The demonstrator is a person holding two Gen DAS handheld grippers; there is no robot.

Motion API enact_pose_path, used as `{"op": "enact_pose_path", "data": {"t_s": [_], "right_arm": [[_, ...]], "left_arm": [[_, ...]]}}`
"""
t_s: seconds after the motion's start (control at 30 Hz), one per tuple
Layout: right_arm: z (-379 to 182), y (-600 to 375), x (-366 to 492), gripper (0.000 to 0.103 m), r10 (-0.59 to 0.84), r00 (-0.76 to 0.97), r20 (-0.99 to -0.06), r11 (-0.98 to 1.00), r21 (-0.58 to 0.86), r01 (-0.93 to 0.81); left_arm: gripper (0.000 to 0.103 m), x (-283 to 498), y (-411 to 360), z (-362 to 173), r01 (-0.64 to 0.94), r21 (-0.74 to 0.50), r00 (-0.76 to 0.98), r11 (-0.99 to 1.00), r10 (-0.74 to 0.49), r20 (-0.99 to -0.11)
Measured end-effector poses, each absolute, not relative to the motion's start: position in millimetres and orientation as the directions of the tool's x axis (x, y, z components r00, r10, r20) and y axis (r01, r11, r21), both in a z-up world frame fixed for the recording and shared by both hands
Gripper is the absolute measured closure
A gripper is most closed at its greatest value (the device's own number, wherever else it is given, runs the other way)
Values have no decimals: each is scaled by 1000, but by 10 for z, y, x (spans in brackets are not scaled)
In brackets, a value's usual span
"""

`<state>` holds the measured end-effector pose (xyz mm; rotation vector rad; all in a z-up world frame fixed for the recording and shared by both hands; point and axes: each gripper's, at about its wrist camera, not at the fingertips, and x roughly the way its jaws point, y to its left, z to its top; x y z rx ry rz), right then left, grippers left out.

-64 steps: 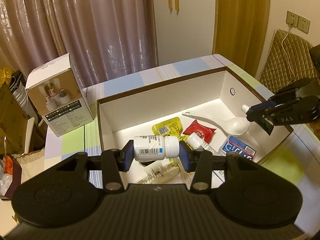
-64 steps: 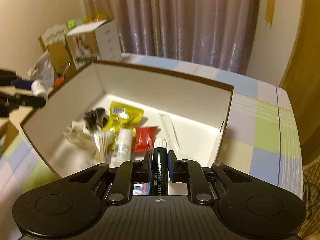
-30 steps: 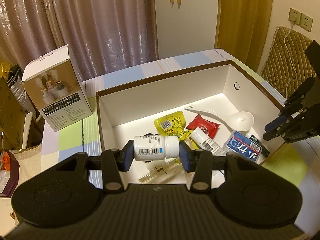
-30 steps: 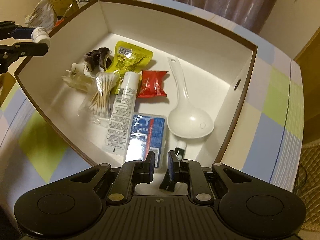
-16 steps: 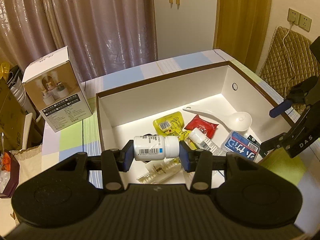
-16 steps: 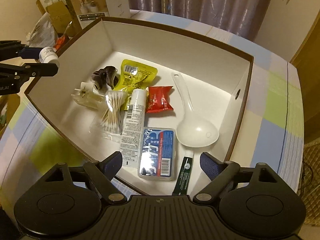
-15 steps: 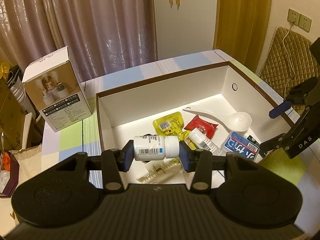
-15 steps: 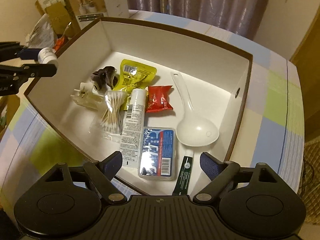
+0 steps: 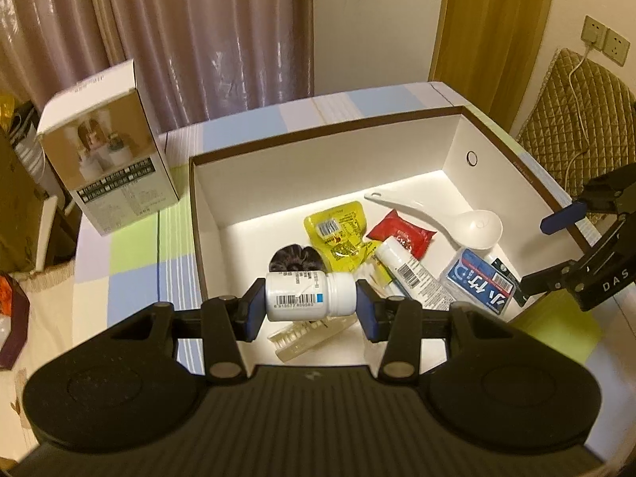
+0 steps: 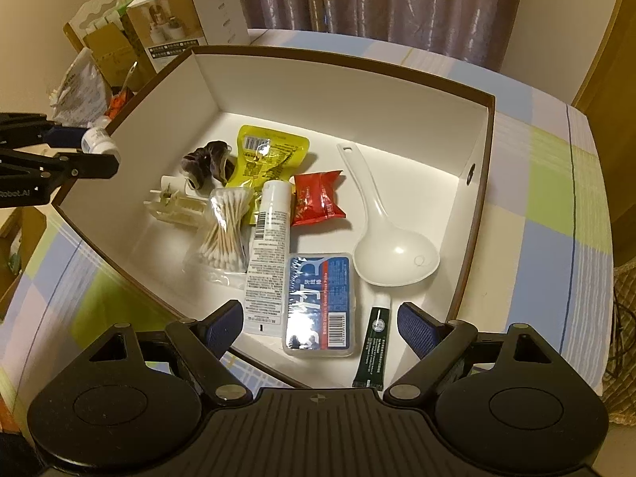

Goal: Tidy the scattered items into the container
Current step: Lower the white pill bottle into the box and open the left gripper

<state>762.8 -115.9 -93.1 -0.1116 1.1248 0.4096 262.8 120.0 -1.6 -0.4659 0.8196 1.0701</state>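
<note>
Left wrist view: the left hand-held gripper point(image 9: 310, 307) is clamping a white plastic pill bottle point(image 9: 309, 296) sideways above the near-left part of the white brown-rimmed cardboard box point(image 9: 326, 129). Advisably, lower it over bare floor, avoiding the clear plastic clip point(image 9: 312, 334) beneath.

Right wrist view: the right hand-held gripper point(image 10: 320, 328) is standing wide open, empty. The dark green tube point(image 10: 373, 345) is lying in the box's near corner, beside the blue floss case point(image 10: 320, 304).

Mauve curtains point(image 9: 179, 39), cream wall point(image 9: 377, 28) – checked tablecloth point(image 10: 548, 206), quilted chair point(image 9: 576, 107) beside wall sockets point(image 9: 606, 39)
</note>
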Motion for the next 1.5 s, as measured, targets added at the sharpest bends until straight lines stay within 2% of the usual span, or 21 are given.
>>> {"op": "enact_pose_path", "data": {"t_s": [0.17, 0.5, 0.6, 0.67, 0.73, 0.8, 1.27, 1.43, 1.5], "right_arm": [[-928, -1169, 7633, 13, 262, 363, -894, 919, 116, -377], [-941, -1176, 7703, 13, 274, 321, -906, 918, 147, -370], [-957, -1193, 7765, 13, 289, 287, -913, 921, 184, -342], [-967, -1199, 7788, 13, 297, 270, -916, 924, 205, -322], [-968, -1204, 7800, 13, 301, 261, -917, 927, 217, -306], [-962, -1202, 7802, 13, 300, 256, -919, 928, 218, -302], [-953, -1170, 7794, 13, 271, 255, -928, 937, 194, -290], [-921, -1160, 7770, 13, 258, 266, -929, 939, 177, -294], [-907, -1153, 7759, 13, 251, 271, -929, 940, 168, -295]], "left_arm": [[61, 2651, 1254, -112, -906, 26, 230, 423, 542, -809], [62, 2671, 1617, -405, -885, -46, 207, 464, 304, -930], [61, 2734, 1664, -493, -865, -12, 157, 501, 248, -956], [55, 2794, 1662, -524, -847, 23, 123, 531, 236, -964], [44, 2835, 1646, -544, -832, 40, 104, 553, 227, -968], [41, 2843, 1654, -542, -829, 50, 94, 557, 228, -969], [36, 2853, 1618, -494, -855, 90, 52, 511, 257, -965], [26, 2843, 1590, -428, -864, 102, 39, 493, 267, -963], [26, 2843, 1562, -408, -862, 105, 37, 496, 269, -962]]}}
